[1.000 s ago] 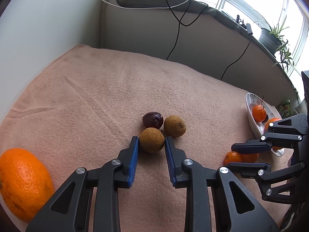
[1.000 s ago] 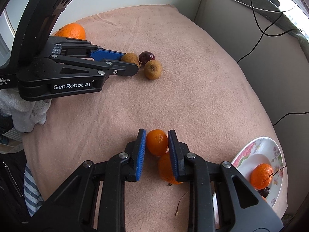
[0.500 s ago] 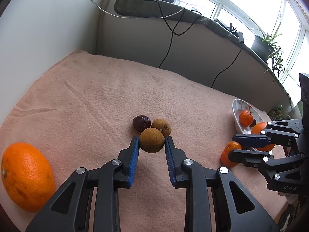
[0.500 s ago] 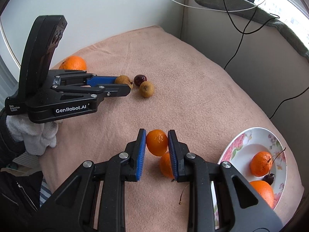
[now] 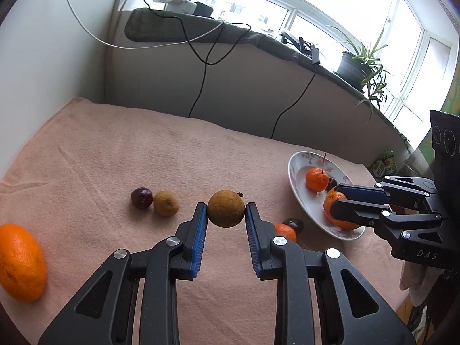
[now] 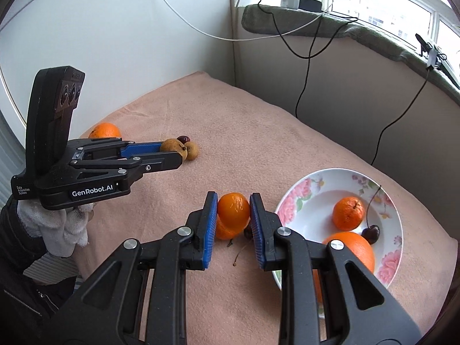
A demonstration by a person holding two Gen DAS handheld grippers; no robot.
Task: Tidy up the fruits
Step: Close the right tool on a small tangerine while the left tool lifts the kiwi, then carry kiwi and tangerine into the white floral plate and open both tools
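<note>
My left gripper point(image 5: 226, 212) is shut on a round brown fruit point(image 5: 226, 208) and holds it off the pink cloth; from the right wrist that gripper point(image 6: 174, 151) shows at the left. My right gripper point(image 6: 233, 210) is shut on a small mandarin point(image 6: 233, 206), above a second mandarin point(image 6: 225, 231) lying on the cloth. Just to its right stands a floral plate point(image 6: 304, 187) with a mandarin point(image 6: 348, 213), a stemmed cherry point(image 6: 371, 234) and a large orange point(image 6: 352, 248). In the left wrist view the right gripper point(image 5: 335, 198) hovers over the plate's point(image 5: 296, 166) near rim.
A dark fruit point(image 5: 141, 197) and another brown fruit point(image 5: 166, 203) lie together on the cloth, with a big orange point(image 5: 20, 261) at the left edge. A mandarin point(image 5: 284, 231) and cherry point(image 5: 296, 224) lie beside the plate. Cables hang down the back wall. A white-gloved hand point(image 6: 57, 227) holds the left gripper.
Both grippers have risen with their fruits. The left one has carried the brown fruit right, away from its two neighbours. The right one has lifted the mandarin and rolled towards the plate.
</note>
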